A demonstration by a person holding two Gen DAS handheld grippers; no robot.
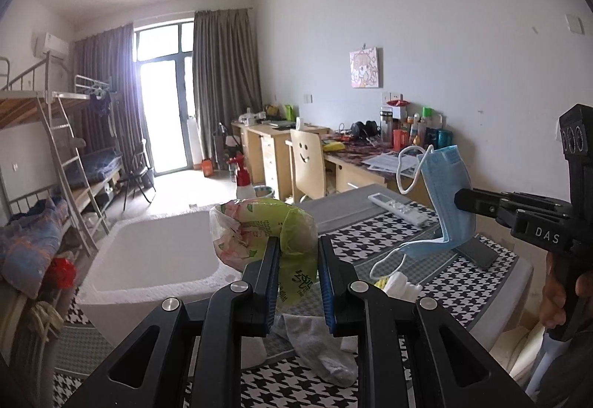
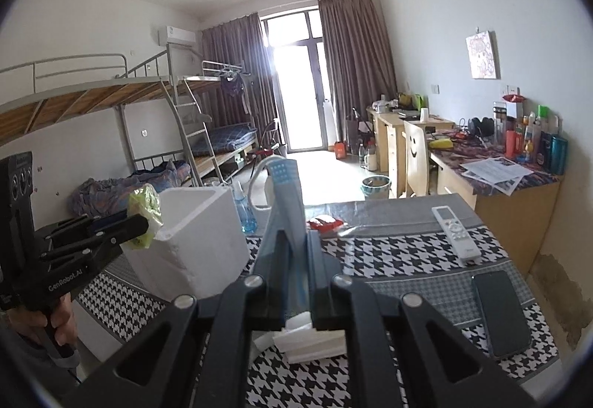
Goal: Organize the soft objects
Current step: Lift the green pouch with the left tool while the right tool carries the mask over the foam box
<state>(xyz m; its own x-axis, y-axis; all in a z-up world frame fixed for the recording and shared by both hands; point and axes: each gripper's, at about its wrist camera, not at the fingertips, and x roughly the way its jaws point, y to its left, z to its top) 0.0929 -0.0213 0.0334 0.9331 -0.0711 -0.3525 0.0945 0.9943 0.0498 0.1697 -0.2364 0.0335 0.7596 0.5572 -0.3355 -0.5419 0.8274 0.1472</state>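
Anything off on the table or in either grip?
Nothing spilled or damaged. The grey sock lies crumpled at the table's near edge, not yet collected. The left gripper holds the green plastic bag, the right gripper the blue face mask, both lifted beside the white foam box.

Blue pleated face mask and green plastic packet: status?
Left tongs shut on green plastic packet. Right tongs shut on blue pleated face mask. White foam box open, unobstructed.

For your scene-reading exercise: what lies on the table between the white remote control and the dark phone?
Nothing: in the right wrist view only bare houndstooth tablecloth with its grey band separates the remote control from the phone.
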